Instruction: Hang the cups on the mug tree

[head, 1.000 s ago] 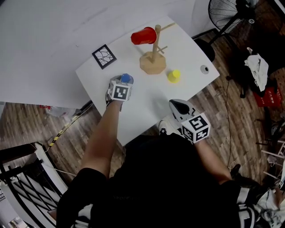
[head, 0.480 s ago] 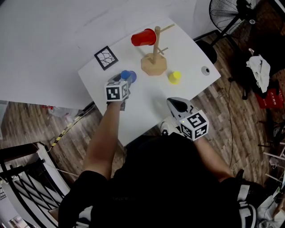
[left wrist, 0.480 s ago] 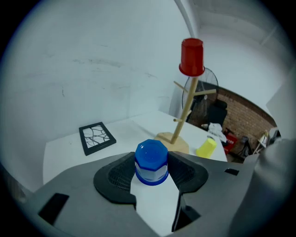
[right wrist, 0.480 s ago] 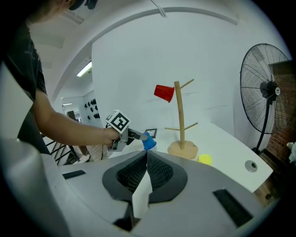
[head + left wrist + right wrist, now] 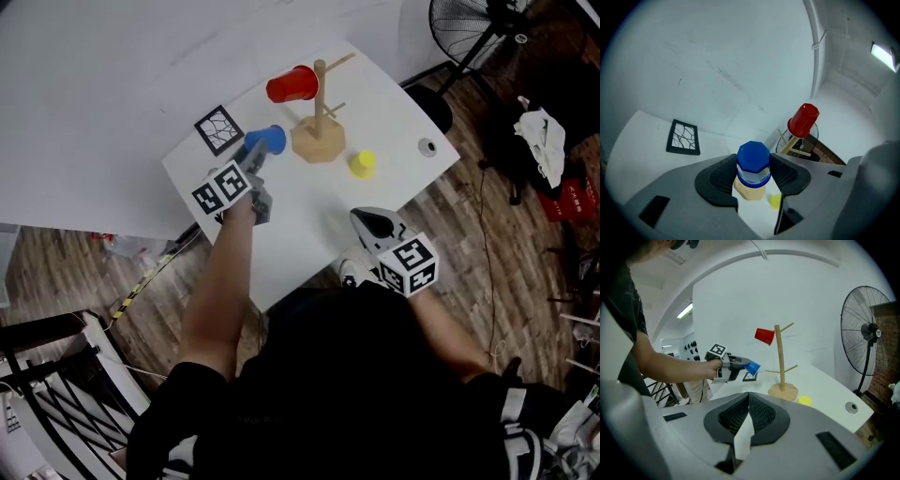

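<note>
Over the far half of the white counter [image 5: 309, 220], reading the head view as a clock face, I have the left tool [image 5: 753, 174] holding the blue cup [image 5: 265, 142] clear of the surface. Its jaws stand wide, yet both dark pads press against the cup's sides, so the grip looks firm. In the left gripper view the cup's eight-sided end faces my camera. That cup sits at 9 o'clock from the mug tree [image 5: 317, 139], just beside its wooden base, and at 7 o'clock from the red cup [image 5: 291, 84]. The red cup hangs on its side from an upper peg on the tree's 10 o'clock side, its open end toward the post. The yellow cup [image 5: 363, 164] stands on the counter at 4 o'clock from the tree's base, near it but apart. A black-and-white patterned card [image 5: 218, 129] lies flat at 9 o'clock from the blue cup, and a small grey disc [image 5: 427, 146] rests near the counter's 3 o'clock corner. My right tool [image 5: 748, 411] hovers at the counter's near edge, at 5 o'clock from the tree and well apart from it, its jaws pressed together with nothing between them. A standing fan [image 5: 464, 28] is on the wooden floor beyond the counter at 1 o'clock.
</note>
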`<state>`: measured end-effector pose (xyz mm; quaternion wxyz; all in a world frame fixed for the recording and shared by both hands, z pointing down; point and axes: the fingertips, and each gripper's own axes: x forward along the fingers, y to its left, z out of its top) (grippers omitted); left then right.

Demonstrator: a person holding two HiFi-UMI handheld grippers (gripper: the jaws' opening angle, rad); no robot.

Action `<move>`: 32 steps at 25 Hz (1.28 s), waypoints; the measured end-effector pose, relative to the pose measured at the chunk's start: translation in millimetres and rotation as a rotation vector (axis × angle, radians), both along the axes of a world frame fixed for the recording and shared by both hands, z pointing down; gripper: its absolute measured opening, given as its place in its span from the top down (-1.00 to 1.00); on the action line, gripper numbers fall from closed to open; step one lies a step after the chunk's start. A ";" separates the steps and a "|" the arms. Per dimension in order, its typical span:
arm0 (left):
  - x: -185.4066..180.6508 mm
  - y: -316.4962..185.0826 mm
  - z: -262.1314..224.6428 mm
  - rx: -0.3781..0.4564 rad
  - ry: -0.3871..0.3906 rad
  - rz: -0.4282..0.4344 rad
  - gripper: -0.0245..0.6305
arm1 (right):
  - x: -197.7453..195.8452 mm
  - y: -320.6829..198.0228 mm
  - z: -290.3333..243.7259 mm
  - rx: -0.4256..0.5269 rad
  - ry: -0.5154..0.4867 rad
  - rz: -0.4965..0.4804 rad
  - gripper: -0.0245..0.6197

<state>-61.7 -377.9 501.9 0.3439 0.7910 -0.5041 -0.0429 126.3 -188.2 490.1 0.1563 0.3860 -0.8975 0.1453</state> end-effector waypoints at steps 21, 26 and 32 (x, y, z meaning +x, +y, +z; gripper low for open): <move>56.3 -26.6 21.8 -0.044 -0.071 0.056 0.21 | 35.8 7.4 6.3 -0.023 0.009 0.064 0.90; 70.5 -34.6 32.0 -0.062 -0.080 0.075 0.21 | 49.9 6.6 8.5 -0.030 0.012 0.088 0.90; 80.8 -40.0 38.6 -0.077 -0.096 0.087 0.21 | 62.8 5.4 8.7 -0.032 0.014 0.112 0.90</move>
